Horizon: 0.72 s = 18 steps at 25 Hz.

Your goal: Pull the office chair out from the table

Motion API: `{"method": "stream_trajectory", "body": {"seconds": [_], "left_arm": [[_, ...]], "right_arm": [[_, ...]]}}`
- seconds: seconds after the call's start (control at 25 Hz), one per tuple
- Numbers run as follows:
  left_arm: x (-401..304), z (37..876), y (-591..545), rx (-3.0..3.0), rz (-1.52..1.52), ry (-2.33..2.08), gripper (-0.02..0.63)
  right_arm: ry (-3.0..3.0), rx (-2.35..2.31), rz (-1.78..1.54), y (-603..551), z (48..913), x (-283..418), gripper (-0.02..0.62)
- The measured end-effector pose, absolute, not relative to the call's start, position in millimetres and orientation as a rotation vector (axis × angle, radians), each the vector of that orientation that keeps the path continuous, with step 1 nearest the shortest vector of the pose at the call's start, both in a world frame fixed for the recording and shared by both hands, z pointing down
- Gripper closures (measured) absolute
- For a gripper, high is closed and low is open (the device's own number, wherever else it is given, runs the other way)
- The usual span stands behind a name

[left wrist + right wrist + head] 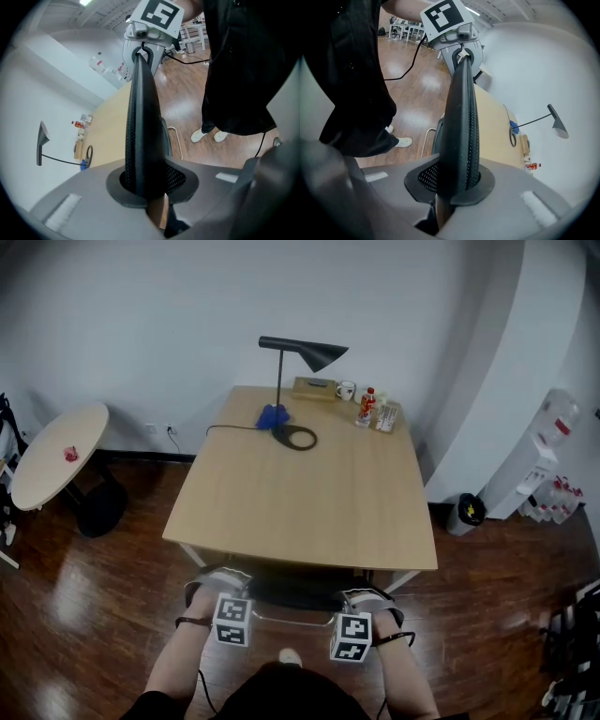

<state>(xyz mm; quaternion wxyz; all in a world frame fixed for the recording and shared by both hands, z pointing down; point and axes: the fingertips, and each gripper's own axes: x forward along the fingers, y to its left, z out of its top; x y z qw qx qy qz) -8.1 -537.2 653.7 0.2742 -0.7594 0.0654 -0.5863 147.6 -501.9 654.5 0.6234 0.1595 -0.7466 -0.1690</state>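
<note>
The office chair point(291, 592) is tucked under the near edge of the wooden table point(309, 493), and only the top of its black mesh back shows in the head view. My left gripper point(217, 589) clamps the left end of that top edge. My right gripper point(367, 600) clamps the right end. In the left gripper view the chair back point(140, 117) runs upward out of my left gripper point(145, 187), whose jaws are pressed on it. The right gripper view shows the chair back point(461, 117) pinched the same way in my right gripper point(457, 183).
On the table's far end stand a black desk lamp point(302, 352), a blue object point(272, 415), a cup and bottles point(367, 407). A round side table point(58, 454) is at the left. A black bin point(466, 512) and a water dispenser point(544, 460) are at the right. My shoes point(206, 136) rest on the wooden floor behind the chair.
</note>
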Motion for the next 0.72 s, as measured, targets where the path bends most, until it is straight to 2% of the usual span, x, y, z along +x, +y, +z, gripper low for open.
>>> {"method": "stream_trajectory", "body": {"seconds": [0.72], "left_arm": [[-21.0,651.0,-450.9,-2.079,-1.595,0.162,0.554]], "right_arm": [[-1.73,0.347,-0.368,-420.7,652.5,135.6,0.548]]}}
